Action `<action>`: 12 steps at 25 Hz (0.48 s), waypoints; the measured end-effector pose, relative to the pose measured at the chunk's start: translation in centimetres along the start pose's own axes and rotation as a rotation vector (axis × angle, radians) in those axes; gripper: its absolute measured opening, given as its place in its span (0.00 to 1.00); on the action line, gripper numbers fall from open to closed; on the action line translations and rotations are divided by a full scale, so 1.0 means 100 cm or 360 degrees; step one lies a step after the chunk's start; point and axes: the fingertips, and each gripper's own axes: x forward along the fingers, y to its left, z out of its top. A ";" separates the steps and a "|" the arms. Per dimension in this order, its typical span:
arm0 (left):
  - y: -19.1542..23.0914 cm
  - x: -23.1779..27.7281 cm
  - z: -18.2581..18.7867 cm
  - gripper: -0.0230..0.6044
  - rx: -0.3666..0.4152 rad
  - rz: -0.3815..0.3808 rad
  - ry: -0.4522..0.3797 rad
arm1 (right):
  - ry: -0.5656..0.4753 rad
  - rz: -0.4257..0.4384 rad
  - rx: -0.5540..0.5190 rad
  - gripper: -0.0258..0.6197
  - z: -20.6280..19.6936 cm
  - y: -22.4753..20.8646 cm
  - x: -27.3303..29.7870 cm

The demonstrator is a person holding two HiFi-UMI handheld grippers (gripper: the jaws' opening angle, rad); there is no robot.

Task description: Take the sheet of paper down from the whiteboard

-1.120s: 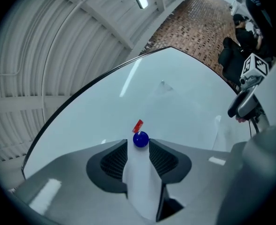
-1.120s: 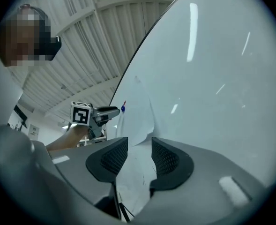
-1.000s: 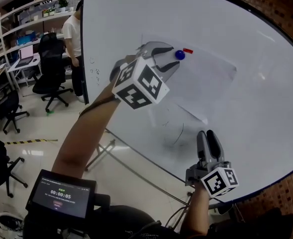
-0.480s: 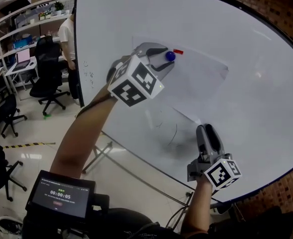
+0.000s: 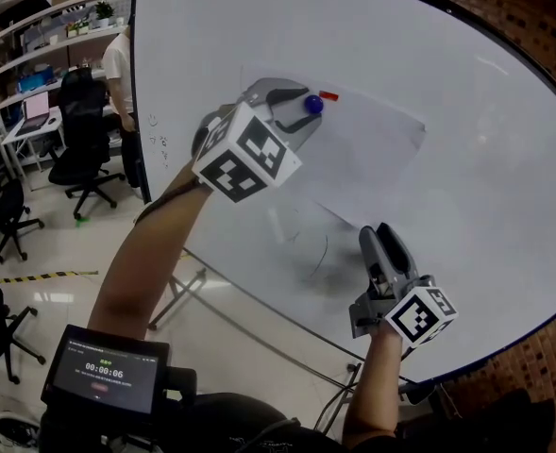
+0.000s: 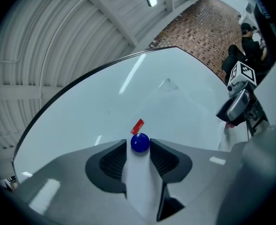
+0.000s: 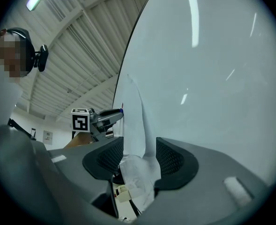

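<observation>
A white sheet of paper (image 5: 377, 154) hangs on the whiteboard (image 5: 476, 74), pinned at its upper left by a round blue magnet (image 5: 312, 104) with a small red magnet (image 5: 328, 94) beside it. My left gripper (image 5: 302, 117) is shut on the blue magnet (image 6: 140, 143), which fills the gap between its pads. My right gripper (image 5: 379, 236) points up at the sheet's lower corner. Its jaws are opening, and the curled paper corner (image 7: 138, 165) stands loose between them, with no pad pressing on it.
A person in a white shirt (image 5: 117, 64) stands left of the board by office chairs (image 5: 75, 154) and desks. The board's stand legs (image 5: 197, 286) reach the floor below. A brick wall (image 5: 542, 26) lies behind the board. A small screen (image 5: 103, 380) sits at my chest.
My right gripper has risen a little toward the sheet's lower corner and its jaws have spread wider. The left gripper has stayed at the blue magnet.
</observation>
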 end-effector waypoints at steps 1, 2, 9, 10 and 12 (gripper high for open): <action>0.000 0.000 0.001 0.29 -0.0002 0.0001 0.0000 | 0.0003 0.0011 -0.0001 0.38 0.002 0.002 0.002; 0.000 0.000 0.001 0.29 -0.0003 0.0003 -0.0001 | 0.0009 0.0024 -0.0003 0.39 0.004 0.004 0.005; -0.002 0.000 0.002 0.28 -0.0009 0.0007 -0.0010 | 0.0044 0.0075 -0.0029 0.34 0.018 0.018 0.026; -0.002 0.000 0.002 0.28 -0.0007 0.0008 -0.0010 | 0.0050 0.0072 -0.0034 0.33 0.020 0.019 0.029; -0.003 0.001 0.001 0.28 -0.0003 0.0010 -0.0007 | 0.0064 0.0044 -0.0044 0.30 0.022 0.018 0.033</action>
